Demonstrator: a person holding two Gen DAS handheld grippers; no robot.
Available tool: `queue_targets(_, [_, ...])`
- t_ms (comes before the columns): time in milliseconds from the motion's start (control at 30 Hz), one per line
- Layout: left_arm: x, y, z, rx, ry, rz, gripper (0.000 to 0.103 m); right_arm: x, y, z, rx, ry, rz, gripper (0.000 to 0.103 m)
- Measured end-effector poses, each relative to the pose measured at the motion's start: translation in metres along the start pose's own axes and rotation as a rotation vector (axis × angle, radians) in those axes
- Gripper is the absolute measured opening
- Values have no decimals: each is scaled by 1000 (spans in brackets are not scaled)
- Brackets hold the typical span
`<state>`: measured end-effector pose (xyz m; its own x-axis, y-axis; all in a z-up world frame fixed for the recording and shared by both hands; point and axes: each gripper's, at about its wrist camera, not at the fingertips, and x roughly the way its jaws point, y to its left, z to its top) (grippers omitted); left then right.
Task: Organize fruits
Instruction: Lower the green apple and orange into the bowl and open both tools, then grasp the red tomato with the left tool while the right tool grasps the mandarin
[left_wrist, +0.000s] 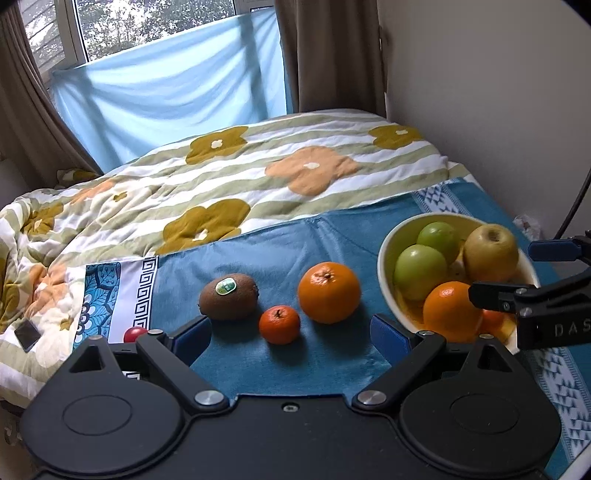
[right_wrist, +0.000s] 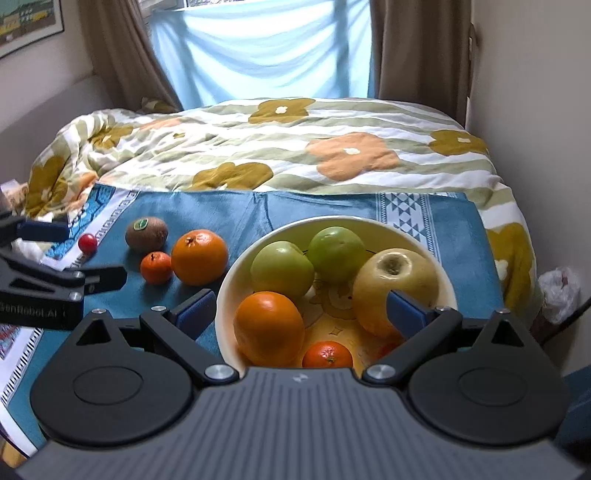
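Right wrist view showed the bowl (right_wrist: 229, 295) already holding six fruits; kiwi (right_wrist: 146, 234), two oranges and a cherry tomato (right_wrist: 87, 242) were left on the bed's blue cloth. Both my tools gaped empty.

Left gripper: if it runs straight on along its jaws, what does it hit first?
Likely the small mandarin on the blue cloth, which lies between the open jaws of the left gripper, just ahead. The kiwi and big orange flank it, further back. Depth is uncertain.
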<state>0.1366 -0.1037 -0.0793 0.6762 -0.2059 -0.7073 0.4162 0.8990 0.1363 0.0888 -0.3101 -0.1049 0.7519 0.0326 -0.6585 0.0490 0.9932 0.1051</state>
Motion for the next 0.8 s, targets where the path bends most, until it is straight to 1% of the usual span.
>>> queue_targets(233, [-31,-7,1,-29,-44,8,95,-28,-12,7,53,-17,-4,103])
queue_targets(333, [-49,-9,1,-44,-72,13,95,-42,-14,12,48,-29,-6,103])
queue_targets(433, [-65,-7,2,-51,-93,33,95,-54,-14,18,36,-39,0,103])
queue_targets(533, [-78,-1,4,-64,-107,70,96,-62,-11,25,27,-44,22,103])
queue_targets(633, [-87,11,4,-78,-124,99,100,-66,-4,30,0,-49,43,103])
queue_targets(733, [-90,27,2,-80,-132,122,101,-66,4,35,-21,-52,52,103])
queue_targets(800, [-88,40,1,-80,-123,131,102,-65,11,38,-22,-49,57,103])
